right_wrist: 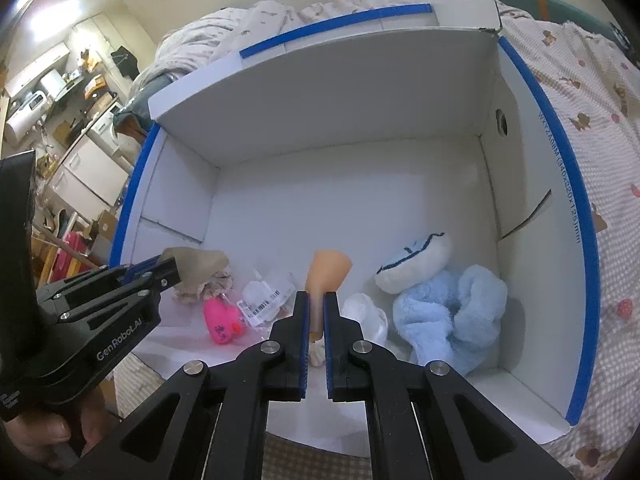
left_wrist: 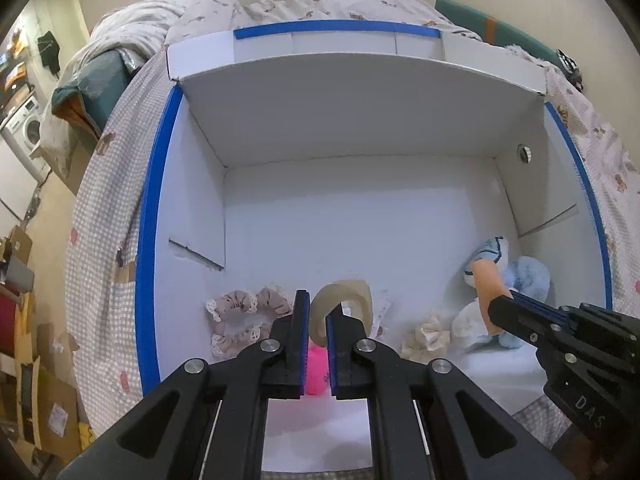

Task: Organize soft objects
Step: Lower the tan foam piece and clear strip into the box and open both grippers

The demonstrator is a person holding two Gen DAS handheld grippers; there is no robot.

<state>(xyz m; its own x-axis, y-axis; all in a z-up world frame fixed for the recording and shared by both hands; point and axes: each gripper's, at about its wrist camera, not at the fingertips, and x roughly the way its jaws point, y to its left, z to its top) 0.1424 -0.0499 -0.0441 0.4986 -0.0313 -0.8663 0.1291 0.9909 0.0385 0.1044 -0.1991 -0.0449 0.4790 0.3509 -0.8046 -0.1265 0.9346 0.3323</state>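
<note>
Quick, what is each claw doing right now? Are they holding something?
Left claw: shut on a beige strip.
Right claw: shut on a peach-coloured piece.

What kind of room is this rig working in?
Most likely a small flat's bedroom. The white cardboard box sits on a bed with a checked, bear-print sheet and a rumpled duvet. A washing machine and kitchen shelving show off to the left.

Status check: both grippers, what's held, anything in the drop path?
Left gripper shut on beige band. Right gripper shut on peach piece. Both over white box; toys below.
</note>
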